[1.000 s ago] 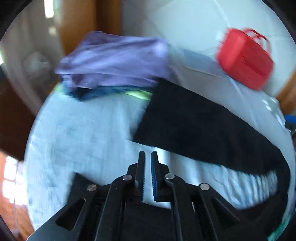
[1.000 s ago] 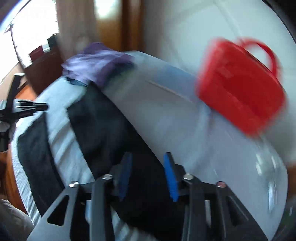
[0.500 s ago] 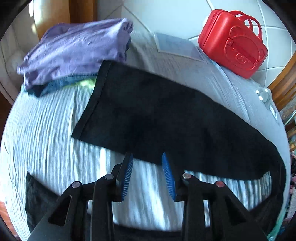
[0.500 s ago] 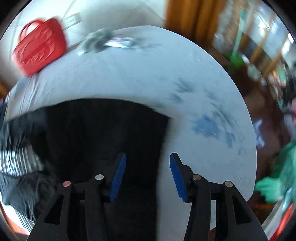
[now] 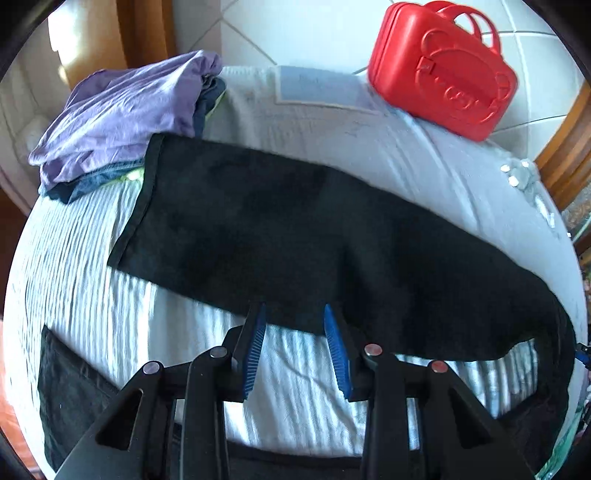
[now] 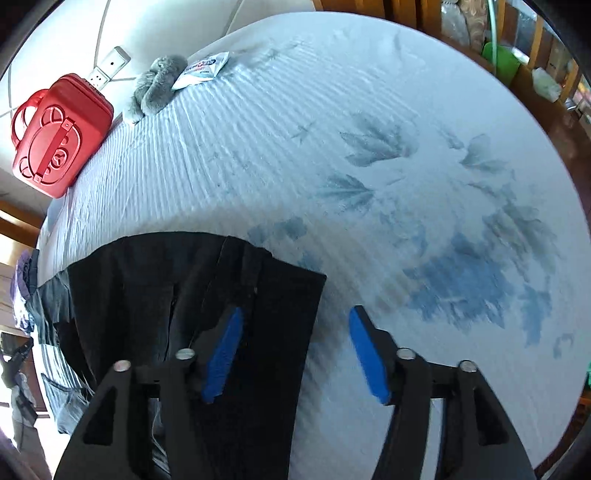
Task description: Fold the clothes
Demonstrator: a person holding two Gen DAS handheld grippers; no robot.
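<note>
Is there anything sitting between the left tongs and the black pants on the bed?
Nothing visible. The left tongs are open right at the near edge of the black pants, with only bare bedsheet under them.

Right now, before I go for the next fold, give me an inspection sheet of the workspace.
Surface: bed sheet, pale blue, ribbed, leaf print.
Job's things: black garment spread flat; folded pile, purple shirt on top, at its far end.
Clutter: red case, grey plush, white packet.
Grippers: left gripper open, empty, at the garment's near edge; right gripper open, straddling its corner.
Cables: nothing seen.
Surroundings: tiled wall, wooden furniture.
</note>
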